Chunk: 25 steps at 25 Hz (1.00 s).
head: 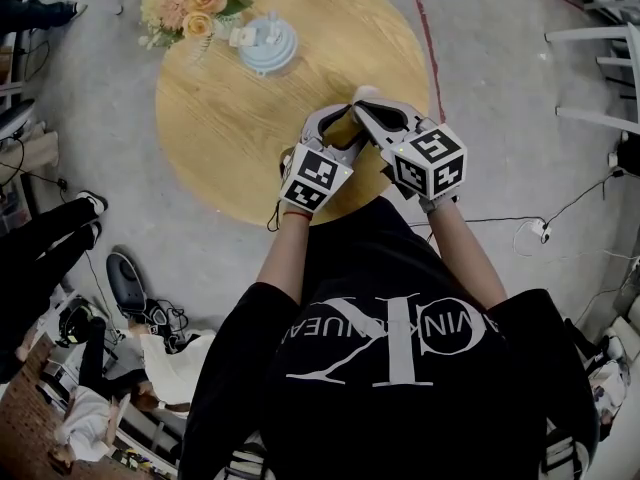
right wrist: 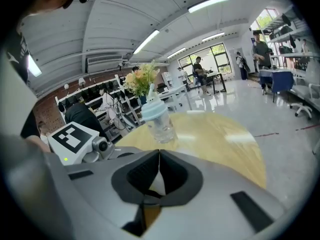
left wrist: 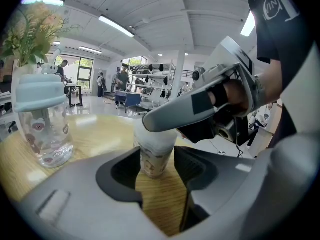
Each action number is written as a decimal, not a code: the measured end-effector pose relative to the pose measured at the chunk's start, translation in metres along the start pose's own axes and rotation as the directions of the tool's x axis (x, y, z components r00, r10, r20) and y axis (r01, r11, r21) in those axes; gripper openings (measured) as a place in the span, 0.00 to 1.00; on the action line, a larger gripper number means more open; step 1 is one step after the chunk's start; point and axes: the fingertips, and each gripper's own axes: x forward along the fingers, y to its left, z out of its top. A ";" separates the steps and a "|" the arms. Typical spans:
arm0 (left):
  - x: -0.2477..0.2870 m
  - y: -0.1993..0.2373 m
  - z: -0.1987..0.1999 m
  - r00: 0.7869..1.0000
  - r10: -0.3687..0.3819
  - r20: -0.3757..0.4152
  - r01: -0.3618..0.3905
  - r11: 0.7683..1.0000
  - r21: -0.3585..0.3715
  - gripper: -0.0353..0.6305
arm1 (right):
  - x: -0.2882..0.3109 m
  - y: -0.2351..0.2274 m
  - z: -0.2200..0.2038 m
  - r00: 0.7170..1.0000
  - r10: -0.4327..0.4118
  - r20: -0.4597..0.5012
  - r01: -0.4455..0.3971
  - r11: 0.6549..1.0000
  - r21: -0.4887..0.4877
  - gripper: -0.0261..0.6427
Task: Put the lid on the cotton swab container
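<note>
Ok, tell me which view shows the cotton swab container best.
Left gripper view: the cotton swab container stands upright between the left gripper's jaws. Head view hides it beneath the right gripper; right gripper view shows only a white sliver past shut jaws.

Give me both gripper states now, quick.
Left gripper: closed on the cotton swab container.
Right gripper: fingers closed, nothing gripped, tips resting on the lid.
</note>
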 end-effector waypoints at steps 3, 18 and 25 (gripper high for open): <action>-0.005 -0.001 0.007 1.000 -0.008 0.011 0.008 1.000 -0.002 0.37 | -0.001 0.000 0.001 0.999 0.016 0.031 -0.017 0.999 0.028 0.06; -0.046 0.011 0.006 0.991 0.108 0.075 -0.099 0.989 -0.111 0.14 | -0.024 -0.005 0.018 0.991 0.016 0.135 -0.017 1.000 0.007 0.06; -0.082 0.029 0.019 0.957 0.253 0.138 -0.232 0.960 -0.157 0.08 | -0.046 -0.004 0.029 0.984 0.024 0.178 -0.018 0.999 -0.034 0.06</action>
